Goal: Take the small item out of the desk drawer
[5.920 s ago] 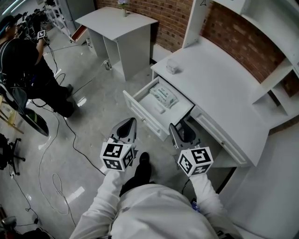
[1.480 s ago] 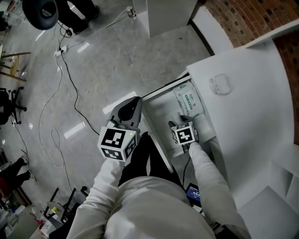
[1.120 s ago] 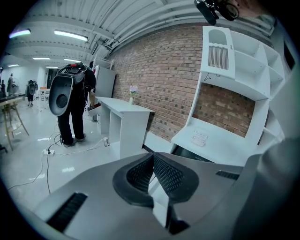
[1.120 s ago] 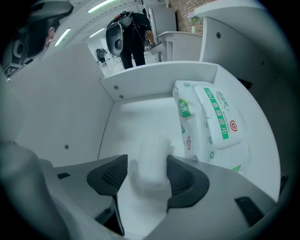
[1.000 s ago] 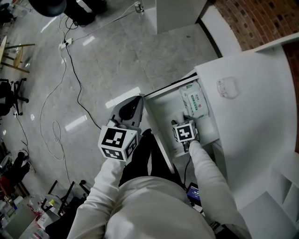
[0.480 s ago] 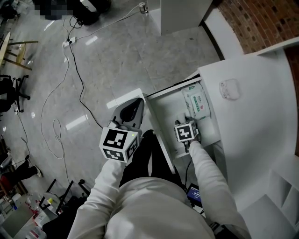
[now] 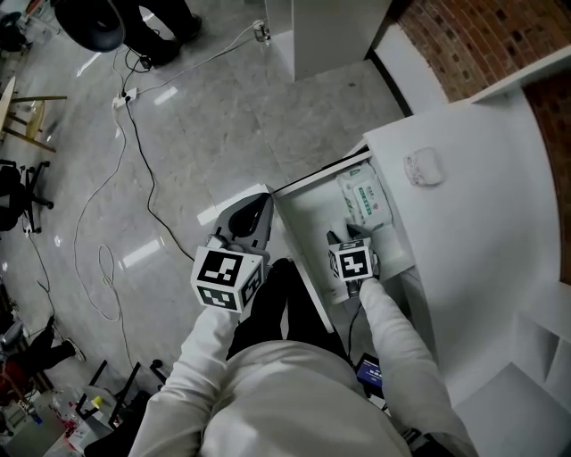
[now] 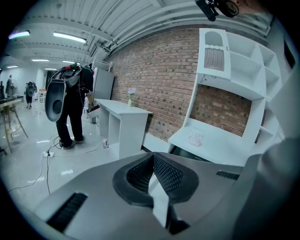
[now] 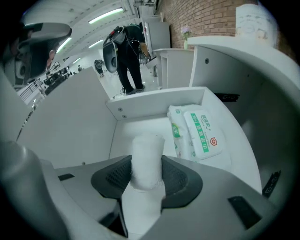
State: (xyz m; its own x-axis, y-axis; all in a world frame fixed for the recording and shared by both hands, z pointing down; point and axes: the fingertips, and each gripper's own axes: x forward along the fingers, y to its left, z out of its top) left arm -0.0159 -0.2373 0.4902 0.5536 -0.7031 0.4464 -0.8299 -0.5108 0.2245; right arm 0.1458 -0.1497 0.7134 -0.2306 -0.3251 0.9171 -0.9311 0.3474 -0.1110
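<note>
The white desk drawer (image 7: pixel 308 207) stands pulled out. A small white roll (image 9: pixel 147 157) sits upright between the pads of my right gripper (image 9: pixel 147 176), which is shut on it inside the drawer. In the head view the right gripper (image 7: pixel 344 237) reaches into the drawer's near end, and the roll is hidden under it. A green-and-white pack of wet wipes (image 7: pixel 364 200) lies at the drawer's far end, also seen as the pack (image 9: pixel 198 133) just beyond the roll. My left gripper (image 7: pixel 260 198) hangs outside the drawer's left wall, jaws together on nothing (image 8: pixel 153 169).
The white desk top (image 7: pixel 473 214) carries a small clear case (image 7: pixel 421 167). Shelves rise at the right over a brick wall (image 7: pixel 455 31). Cables (image 7: pixel 125 170) trail across the grey floor, a person's legs (image 7: pixel 156 22) stand far off, and a second white table (image 7: pixel 326 27) is beyond the drawer.
Since the oldest frame my right gripper has gone down into the open drawer. Over the last second it stays at nearly the same spot there; the left gripper has barely moved.
</note>
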